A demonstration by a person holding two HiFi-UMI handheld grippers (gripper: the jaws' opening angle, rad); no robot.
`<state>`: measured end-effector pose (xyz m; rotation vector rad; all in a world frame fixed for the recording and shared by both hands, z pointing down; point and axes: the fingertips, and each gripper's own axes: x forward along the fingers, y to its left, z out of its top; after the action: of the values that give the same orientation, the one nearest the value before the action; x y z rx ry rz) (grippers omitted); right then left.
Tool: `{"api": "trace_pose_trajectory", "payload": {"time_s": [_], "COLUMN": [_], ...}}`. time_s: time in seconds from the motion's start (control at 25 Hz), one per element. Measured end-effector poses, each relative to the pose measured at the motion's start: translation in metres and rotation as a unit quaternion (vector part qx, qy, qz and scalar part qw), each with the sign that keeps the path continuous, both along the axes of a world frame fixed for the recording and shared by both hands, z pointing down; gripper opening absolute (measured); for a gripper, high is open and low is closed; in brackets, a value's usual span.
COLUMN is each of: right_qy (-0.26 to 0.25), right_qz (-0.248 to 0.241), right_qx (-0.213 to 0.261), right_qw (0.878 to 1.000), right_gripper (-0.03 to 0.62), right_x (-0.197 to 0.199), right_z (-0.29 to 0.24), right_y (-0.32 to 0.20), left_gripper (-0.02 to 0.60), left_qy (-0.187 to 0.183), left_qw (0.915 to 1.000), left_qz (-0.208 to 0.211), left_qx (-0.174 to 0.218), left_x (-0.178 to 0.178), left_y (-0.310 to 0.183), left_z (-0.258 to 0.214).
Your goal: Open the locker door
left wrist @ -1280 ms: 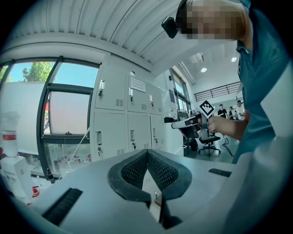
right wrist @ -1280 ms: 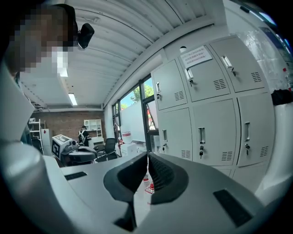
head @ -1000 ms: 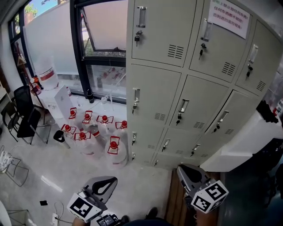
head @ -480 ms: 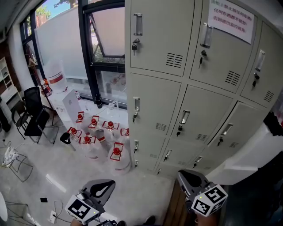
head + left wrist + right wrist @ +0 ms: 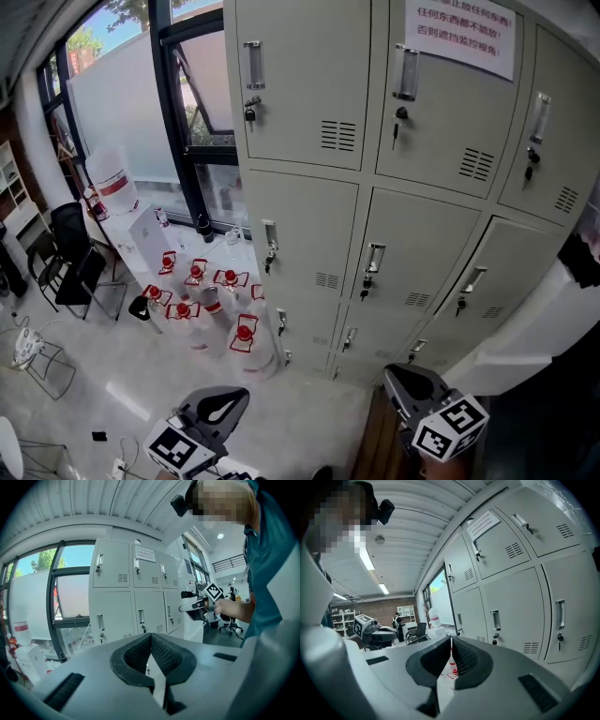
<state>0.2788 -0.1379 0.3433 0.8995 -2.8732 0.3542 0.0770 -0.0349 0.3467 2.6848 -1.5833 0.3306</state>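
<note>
Left gripper (image 5: 221,403) and right gripper (image 5: 401,377) are both clenched, pads meeting tip to tip with nothing between them. Just ahead of the left fingertips, red-capped water jugs (image 5: 244,339) stand on the floor (image 5: 103,375). Beyond both pairs of fingertips, well apart from them, rises the locker bank (image 5: 427,234); each locker door (image 5: 305,239) in view is closed, its handle (image 5: 270,234) untouched. Farther off to the left of the fingers is a window (image 5: 202,94)

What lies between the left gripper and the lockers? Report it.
In the head view: bare pale floor, plus one red-capped jug close by the lockers, ahead of the left gripper.
</note>
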Motion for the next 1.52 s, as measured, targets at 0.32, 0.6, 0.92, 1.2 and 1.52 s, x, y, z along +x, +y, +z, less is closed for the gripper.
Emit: {"api": "trace_pose_trajectory", "payload": {"time_s": [0.32,0.6,0.92,1.2,1.52], "right_qy": [-0.006,-0.002,0.008,0.009,0.016], "right_qz": [0.008,0.057,0.132,0.168,0.185], "right_qx": [-0.010,0.005,0.010,0.012,0.014], "right_qw": [1.000,0.998,0.991,0.986,0.982], "right_gripper": [0.037,0.037,0.037,0.037,0.037], "right_x": [0.005,-0.010,-0.026,-0.057,-0.094], "right_z": [0.012,0.009,-0.006,-0.010,-0.013], "right_y": [-0.015,-0.024,-0.031,-0.034,-0.031], "left_gripper": [0.017,0.017,0.017,0.017,0.017], "left_qy": [-0.003,0.019,0.024,0.023,0.029], "left_qw": [0.9999,0.9985,0.9951,0.9914,0.9892], "left_qz": [0.004,0.035,0.092,0.126,0.139], "left_qx": [0.011,0.037,0.028,0.028,0.036], "left_x": [0.003,-0.024,-0.062,-0.097,-0.138], "left_y": [-0.024,-0.056,-0.099,-0.118,-0.122], "left_z": [-0.003,-0.009,-0.010,-0.011,-0.012]}}
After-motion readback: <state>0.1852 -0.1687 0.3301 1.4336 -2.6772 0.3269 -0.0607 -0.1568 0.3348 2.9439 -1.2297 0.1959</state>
